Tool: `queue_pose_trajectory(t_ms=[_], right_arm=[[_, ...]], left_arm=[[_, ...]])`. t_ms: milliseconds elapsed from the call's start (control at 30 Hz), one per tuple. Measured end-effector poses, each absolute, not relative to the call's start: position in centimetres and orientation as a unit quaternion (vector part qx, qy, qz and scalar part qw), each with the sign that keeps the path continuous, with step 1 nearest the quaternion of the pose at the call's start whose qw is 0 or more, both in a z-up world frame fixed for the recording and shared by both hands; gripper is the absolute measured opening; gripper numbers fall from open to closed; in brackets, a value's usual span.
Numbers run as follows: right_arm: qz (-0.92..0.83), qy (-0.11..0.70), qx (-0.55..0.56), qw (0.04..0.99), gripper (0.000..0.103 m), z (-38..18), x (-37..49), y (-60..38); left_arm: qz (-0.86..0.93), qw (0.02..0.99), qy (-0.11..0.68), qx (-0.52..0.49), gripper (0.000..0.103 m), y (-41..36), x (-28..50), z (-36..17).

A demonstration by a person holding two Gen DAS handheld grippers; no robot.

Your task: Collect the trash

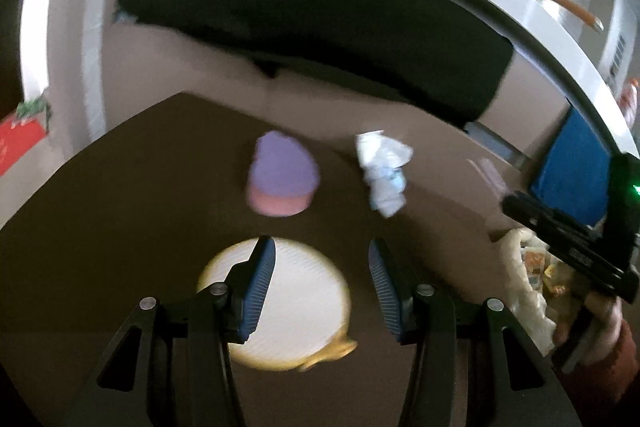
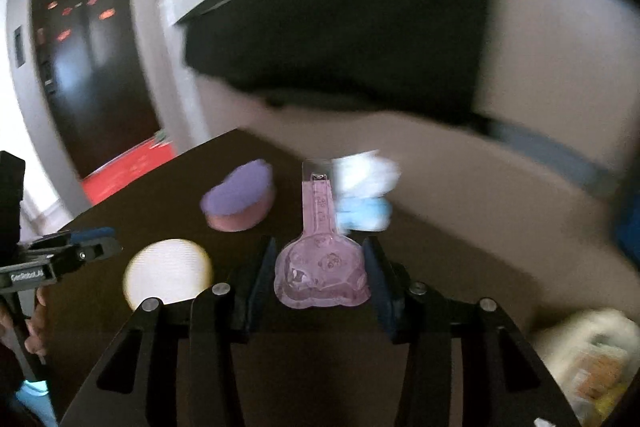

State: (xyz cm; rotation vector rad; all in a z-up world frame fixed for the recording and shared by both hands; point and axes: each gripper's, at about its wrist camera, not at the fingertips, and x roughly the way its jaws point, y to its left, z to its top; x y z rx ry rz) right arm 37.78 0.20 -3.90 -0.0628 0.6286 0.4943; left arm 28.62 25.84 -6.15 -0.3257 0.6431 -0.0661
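Now the right gripper (image 2: 320,267) is holding a pink plastic wrapper (image 2: 322,275) between its jaws, likely to carry it to the trash bag (image 2: 592,355) sitting near on the right. The left gripper (image 1: 322,267) is hanging wide open with nothing in it, over a white round lid (image 1: 304,303). A crumpled white paper (image 1: 384,175) and a purple and pink sponge (image 1: 282,175) are lying farther away, waiting on the dark brown table (image 1: 120,207). Behind it a black screen (image 1: 304,27) is sitting on a pale floor.
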Motion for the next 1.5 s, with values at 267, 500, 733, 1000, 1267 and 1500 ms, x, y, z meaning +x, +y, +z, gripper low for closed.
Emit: queue_pose_trajectory(t_ms=[267, 500, 733, 1000, 1267, 1500], right_arm=[[0.184, 0.299, 0.037, 0.936, 0.042, -4.9, 36.2, -8.8], [0.175, 0.295, 0.087, 0.935, 0.042, -6.2, 35.4, -12.9], [0.169, 0.307, 0.116, 0.929, 0.042, -8.1, 36.4, -14.8], [0.173, 0.319, 0.118, 0.924, 0.042, -8.8, 36.4, -14.9], [0.168, 0.317, 0.108, 0.927, 0.042, -7.8, 34.9, -15.3], [0.171, 0.293, 0.07, 0.938, 0.042, -4.7, 32.3, -14.0]], left_arm=[[-0.071, 0.937, 0.31, -0.143, 0.05, 19.0, 37.5, -6.2], [-0.046, 0.93, 0.336, -0.144, 0.05, 17.0, 45.6, -7.7], [0.005, 0.908, 0.387, -0.159, 0.05, 17.2, 50.1, -10.9], [0.002, 0.901, 0.397, -0.173, 0.055, 16.4, 49.7, -12.1], [-0.001, 0.909, 0.386, -0.158, 0.039, 16.3, 46.4, -10.2], [-0.003, 0.941, 0.32, -0.115, 0.039, 14.8, 37.5, -5.2]])
